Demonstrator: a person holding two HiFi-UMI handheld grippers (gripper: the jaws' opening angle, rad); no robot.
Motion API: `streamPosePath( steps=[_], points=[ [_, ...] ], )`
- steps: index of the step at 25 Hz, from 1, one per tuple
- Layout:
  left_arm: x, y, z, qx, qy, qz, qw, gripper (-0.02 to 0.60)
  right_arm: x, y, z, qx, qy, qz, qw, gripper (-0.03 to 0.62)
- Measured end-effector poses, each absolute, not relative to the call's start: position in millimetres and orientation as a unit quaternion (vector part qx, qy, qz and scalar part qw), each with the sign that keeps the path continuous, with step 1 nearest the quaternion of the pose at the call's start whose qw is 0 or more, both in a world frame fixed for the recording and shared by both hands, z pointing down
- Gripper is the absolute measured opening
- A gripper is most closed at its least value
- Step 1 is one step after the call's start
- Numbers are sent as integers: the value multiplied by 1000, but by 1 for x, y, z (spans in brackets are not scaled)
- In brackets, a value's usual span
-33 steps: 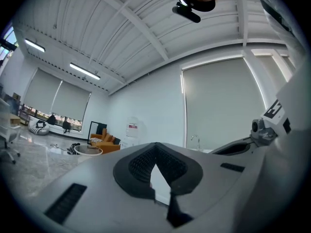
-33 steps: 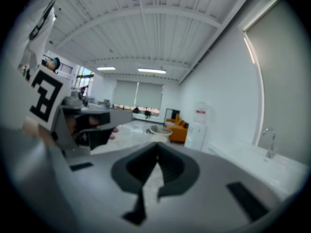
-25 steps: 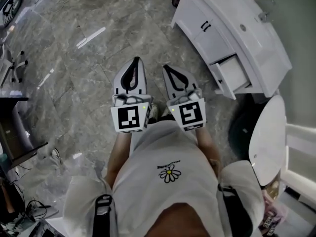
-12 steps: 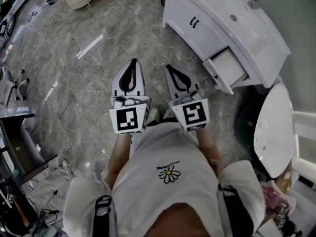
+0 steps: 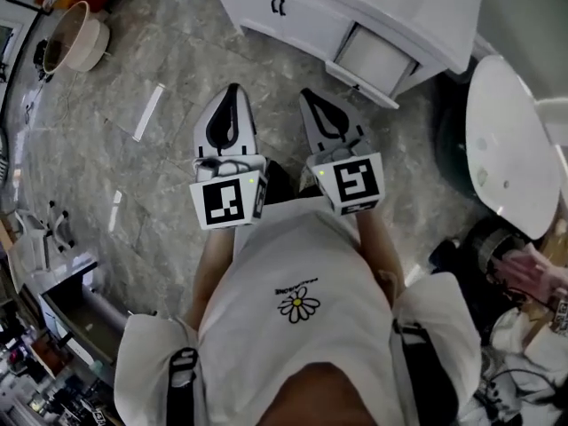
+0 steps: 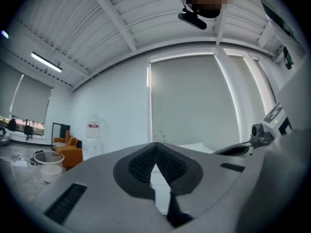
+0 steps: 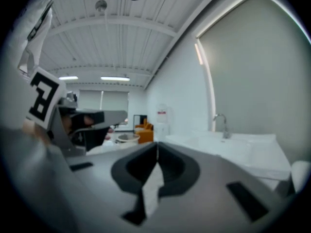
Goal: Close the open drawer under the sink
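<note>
Left gripper (image 5: 230,92): jaws closed tip to tip and holding nothing. It sits left of centre in the head view and points up the frame over the floor (image 5: 133,176).
Right gripper (image 5: 307,94): jaws also pressed together and empty. It lies just beside the left one, right of centre, and points the same way.
Drawer (image 5: 377,59): open in the upper centre-right of the head view. It is pulled out of the cabinet front with its pale inside showing. It stands well apart from both grippers, nearer the right one and up the frame from it.
Cabinet (image 5: 302,20): white, running across the top of the head view, with two dark handles (image 5: 280,6) left of the drawer.
Faucet (image 7: 221,123): right of centre in the right gripper view, rising from a white counter (image 7: 243,149).
Floor: grey marble, filling the left and middle of the head view.
Bowl (image 5: 75,35): beige, standing on the floor in the upper left corner.
Person: a white shirt (image 5: 302,327) with a daisy print fills the bottom of the frame.
</note>
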State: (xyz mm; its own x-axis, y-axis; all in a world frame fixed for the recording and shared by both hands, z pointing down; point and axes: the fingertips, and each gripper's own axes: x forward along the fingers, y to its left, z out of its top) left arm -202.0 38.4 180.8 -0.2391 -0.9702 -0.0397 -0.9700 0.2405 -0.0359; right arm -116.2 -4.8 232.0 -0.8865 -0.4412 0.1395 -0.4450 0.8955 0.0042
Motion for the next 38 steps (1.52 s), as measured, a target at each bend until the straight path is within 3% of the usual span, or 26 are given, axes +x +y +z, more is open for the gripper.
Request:
streamPosePath(
  steps=[17,27,38],
  points=[
    [-69,-110,151,-843,534,50,53,20,53,-80,206,598,-800,28,34,29],
    [-44,-124,154,-872,485,57,34,20,79,-73,206,659,-751,36,27,29],
    [-62,-151,177,-862,505,18,33,20,62,-117,210,633,-773,34,30,29]
  ],
)
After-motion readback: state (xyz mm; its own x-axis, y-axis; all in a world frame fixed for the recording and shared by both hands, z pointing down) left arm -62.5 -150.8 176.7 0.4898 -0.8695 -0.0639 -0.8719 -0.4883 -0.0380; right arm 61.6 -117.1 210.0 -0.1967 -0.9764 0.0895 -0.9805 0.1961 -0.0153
